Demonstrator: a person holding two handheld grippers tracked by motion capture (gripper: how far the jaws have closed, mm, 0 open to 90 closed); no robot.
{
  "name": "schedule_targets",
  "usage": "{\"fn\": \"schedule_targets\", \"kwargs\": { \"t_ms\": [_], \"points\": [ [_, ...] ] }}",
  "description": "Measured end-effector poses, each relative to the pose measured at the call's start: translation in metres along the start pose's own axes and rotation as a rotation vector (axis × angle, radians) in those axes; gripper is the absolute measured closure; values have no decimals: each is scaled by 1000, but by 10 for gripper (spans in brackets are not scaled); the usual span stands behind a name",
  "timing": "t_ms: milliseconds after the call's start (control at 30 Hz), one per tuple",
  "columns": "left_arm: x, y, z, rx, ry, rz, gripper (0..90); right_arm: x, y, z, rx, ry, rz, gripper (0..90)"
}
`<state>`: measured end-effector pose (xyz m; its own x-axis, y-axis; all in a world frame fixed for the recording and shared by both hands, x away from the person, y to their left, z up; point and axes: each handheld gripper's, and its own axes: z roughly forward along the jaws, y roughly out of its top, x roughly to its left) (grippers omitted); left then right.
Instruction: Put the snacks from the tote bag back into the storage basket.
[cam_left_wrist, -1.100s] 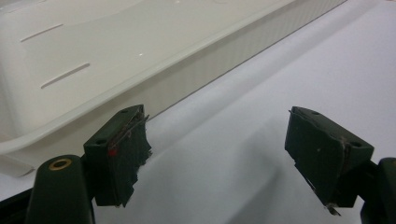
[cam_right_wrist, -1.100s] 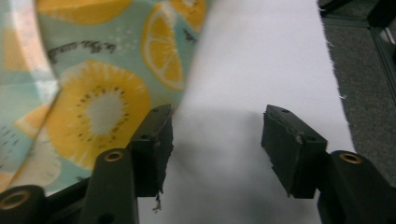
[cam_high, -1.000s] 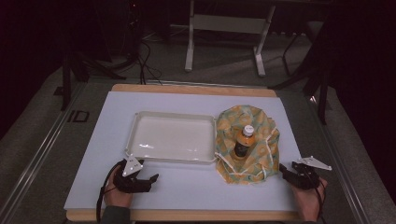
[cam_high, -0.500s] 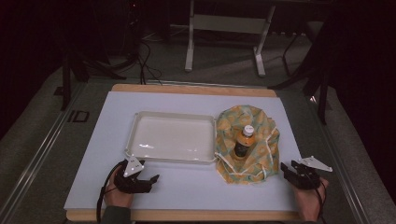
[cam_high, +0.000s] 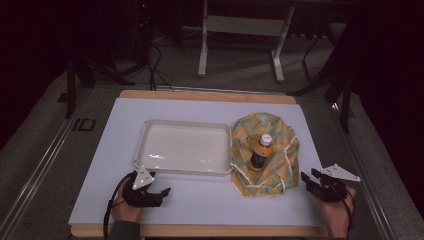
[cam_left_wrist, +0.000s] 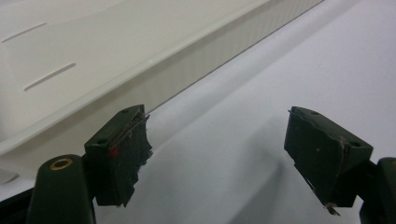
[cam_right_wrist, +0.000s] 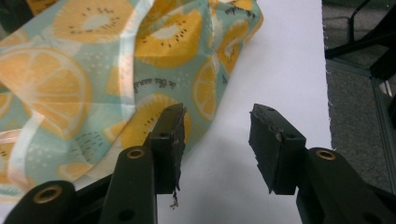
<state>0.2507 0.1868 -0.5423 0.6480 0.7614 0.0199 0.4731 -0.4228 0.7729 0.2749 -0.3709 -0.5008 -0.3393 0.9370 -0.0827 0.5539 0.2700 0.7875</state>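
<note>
A white plastic tray (cam_high: 150, 150) lies at the middle of the white table top. To its right sits a citrus-print cloth bag (cam_high: 280, 155) with a brown bottle (cam_high: 260, 152) lying on it, orange label and white cap. My left gripper (cam_high: 162, 192) rests open near the table's front edge, just below the tray's front left corner; the tray wall (cam_left_wrist: 140, 79) runs past its left jaw. My right gripper (cam_high: 307, 179) stands open at the bag's right edge, the cloth (cam_right_wrist: 93, 70) just beyond its left jaw. Nothing is between either pair of jaws.
The white table top (cam_high: 210, 200) has bare room along the front between the two hands. A wooden edge (cam_high: 200, 94) borders the far side. Grey floor, cables and metal stand legs (cam_high: 240, 45) lie beyond the table.
</note>
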Motion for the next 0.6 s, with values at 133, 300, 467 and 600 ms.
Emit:
{"fn": "schedule_targets", "kwargs": {
  "t_ms": [133,300,467,600],
  "points": [
    [0,0,0,-1,2,2,219,0,6,-4,8,5,-28,565],
    [1,1,1,13,-10,5,220,0,13,-10,8,20,-68,637],
    [1,0,1,10,-10,1,221,0,21,-13,36,76,-103,731],
    [-1,0,0,4,-6,14,225,5,24,-12,62,94,-147,767]
  ]
}}
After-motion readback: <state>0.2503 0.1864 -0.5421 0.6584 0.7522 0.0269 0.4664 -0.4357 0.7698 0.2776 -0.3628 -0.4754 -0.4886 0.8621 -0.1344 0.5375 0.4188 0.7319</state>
